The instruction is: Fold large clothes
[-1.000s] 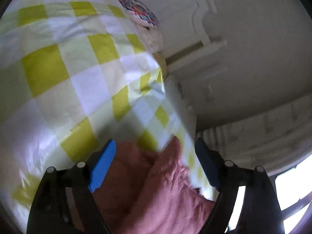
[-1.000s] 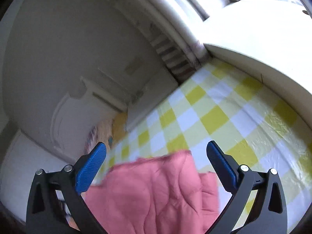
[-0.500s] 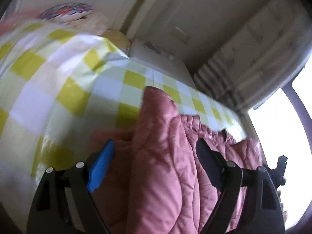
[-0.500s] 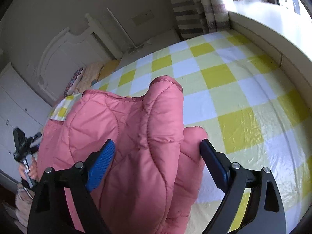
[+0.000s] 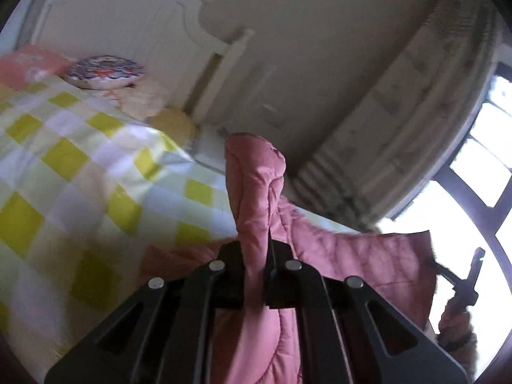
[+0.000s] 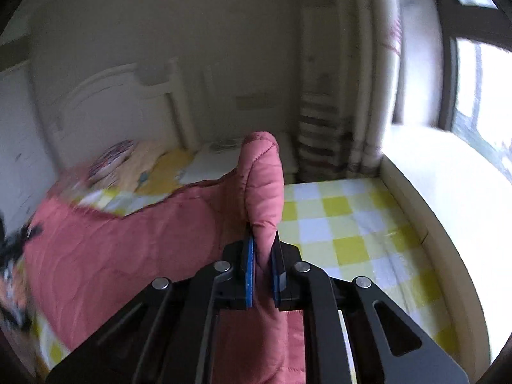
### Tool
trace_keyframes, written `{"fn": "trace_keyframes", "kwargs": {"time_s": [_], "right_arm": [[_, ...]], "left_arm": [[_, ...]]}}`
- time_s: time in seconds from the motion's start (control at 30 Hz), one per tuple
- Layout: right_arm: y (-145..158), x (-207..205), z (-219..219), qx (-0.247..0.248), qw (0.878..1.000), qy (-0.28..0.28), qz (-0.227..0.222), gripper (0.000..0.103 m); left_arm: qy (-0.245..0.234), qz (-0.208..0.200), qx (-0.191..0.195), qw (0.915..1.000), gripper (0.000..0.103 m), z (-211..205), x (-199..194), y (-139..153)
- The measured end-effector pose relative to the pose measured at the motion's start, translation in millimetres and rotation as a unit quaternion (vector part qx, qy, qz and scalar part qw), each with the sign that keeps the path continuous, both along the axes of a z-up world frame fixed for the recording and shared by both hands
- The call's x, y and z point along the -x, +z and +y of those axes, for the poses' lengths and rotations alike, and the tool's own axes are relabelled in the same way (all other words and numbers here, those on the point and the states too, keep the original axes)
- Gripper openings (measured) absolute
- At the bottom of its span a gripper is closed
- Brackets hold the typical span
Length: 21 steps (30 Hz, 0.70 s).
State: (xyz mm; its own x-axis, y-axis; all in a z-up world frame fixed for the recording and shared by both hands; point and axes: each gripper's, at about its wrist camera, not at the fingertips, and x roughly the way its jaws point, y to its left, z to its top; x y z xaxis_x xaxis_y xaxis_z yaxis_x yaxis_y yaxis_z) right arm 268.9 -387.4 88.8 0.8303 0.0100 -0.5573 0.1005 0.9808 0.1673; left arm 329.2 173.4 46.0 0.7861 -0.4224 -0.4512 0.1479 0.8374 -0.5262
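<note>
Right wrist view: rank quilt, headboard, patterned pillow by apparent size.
1. Pink quilt, largest, though it is nearest the camera, pinched in the right gripper.
2. White headboard.
3. Patterned pillow, smallest, blurred.

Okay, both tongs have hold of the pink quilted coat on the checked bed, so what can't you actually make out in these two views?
- Left wrist view: the left tongs hide the fold of the pink quilted coat they pinch; the lower coat is cut off by the frame edge.
- Right wrist view: the right tongs cover the coat below the grip.
- Right wrist view: the dark shape at the left edge is blurred beyond telling.
</note>
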Motion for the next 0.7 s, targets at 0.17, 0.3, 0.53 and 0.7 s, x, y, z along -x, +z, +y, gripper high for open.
{"fn": "trace_keyframes", "kwargs": {"time_s": [0.17, 0.3, 0.53, 0.7], "right_arm": [[-121, -71, -9, 0.01, 0.982, -0.099, 0.162, 0.014], [-135, -62, -11, 0.022, 0.981, -0.142, 0.131, 0.019], [-139, -65, -15, 0.014, 0.981, -0.142, 0.133, 0.019], [-139, -64, -24, -0.026, 0.982, -0.135, 0.127, 0.02]], "left_arm": [[0.038, 0.095, -0.069, 0.9923, 0.02, -22, -59, -51], [0.052, 0.12, -0.097, 0.9867, 0.034, -28, -74, -94], [0.069, 0.112, -0.147, 0.9803, 0.044, -36, -72, -91], [0.069, 0.113, -0.143, 0.9808, 0.045, -38, -65, -88]]}}
